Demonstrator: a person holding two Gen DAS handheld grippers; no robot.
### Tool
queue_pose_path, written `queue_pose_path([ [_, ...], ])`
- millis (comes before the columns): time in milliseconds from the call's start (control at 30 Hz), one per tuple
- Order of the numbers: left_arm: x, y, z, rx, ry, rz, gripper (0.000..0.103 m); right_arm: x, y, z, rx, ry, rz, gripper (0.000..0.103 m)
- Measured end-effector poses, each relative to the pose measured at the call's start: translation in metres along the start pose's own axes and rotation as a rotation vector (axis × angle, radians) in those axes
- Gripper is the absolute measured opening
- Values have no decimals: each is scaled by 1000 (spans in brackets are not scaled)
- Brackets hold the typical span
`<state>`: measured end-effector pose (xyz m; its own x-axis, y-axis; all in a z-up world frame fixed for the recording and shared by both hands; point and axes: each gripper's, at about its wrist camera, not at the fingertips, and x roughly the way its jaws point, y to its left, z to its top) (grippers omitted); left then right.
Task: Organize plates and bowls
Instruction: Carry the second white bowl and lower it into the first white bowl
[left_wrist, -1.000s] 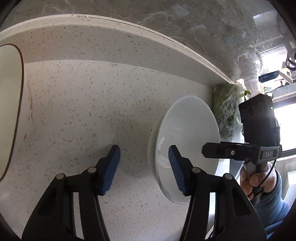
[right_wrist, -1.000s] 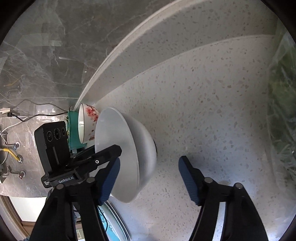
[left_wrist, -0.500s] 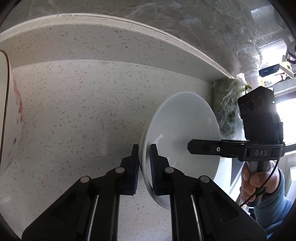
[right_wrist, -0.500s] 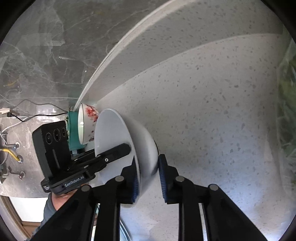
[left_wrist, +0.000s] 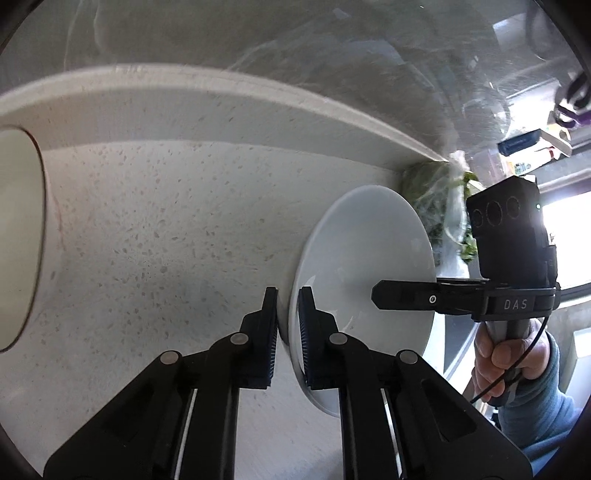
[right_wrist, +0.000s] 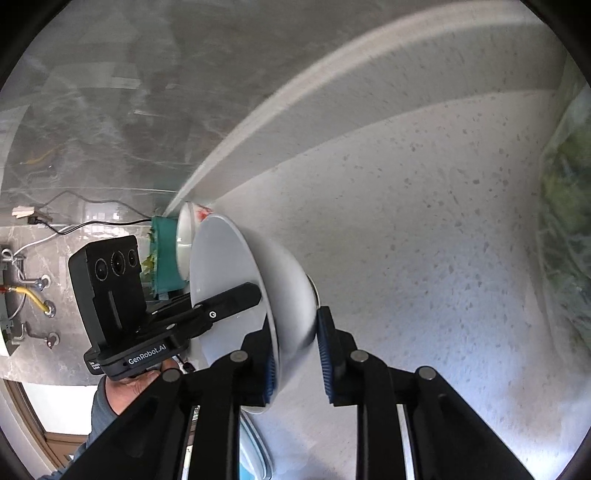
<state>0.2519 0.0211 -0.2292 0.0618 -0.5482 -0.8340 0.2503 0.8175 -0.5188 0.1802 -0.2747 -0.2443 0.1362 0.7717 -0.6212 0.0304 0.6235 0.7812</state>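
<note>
You have the white bowl (left_wrist: 364, 266) pinched at opposite rims, the left hand-held gripper (left_wrist: 288, 325) nearly shut on its thin lip and the right hand-held gripper (right_wrist: 295, 354) clamped over its wall, above the speckled bench (left_wrist: 166, 240). Beyond the left one, the red-patterned bowl (right_wrist: 190, 225) waits unsorted, so in my judgement most organizing remains.

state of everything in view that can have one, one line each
white bowl: clamped at opposite rim edges by both grippers
left gripper: shut on the bowl's rim
right gripper: just closed on the bowl's wall
red-patterned bowl: beyond the white bowl, untouched
bag of greens: against the backsplash, untouched
</note>
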Motion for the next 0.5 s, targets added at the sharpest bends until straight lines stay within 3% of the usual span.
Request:
queue_pose_path([
  [267,-50,-49,-18,42,-38,6,9,-50,35,-25,-56,-53,14,24],
  [500,-88,-104,-64,80,-66,2,9,-93,57,-71,-89,-54,23,25],
])
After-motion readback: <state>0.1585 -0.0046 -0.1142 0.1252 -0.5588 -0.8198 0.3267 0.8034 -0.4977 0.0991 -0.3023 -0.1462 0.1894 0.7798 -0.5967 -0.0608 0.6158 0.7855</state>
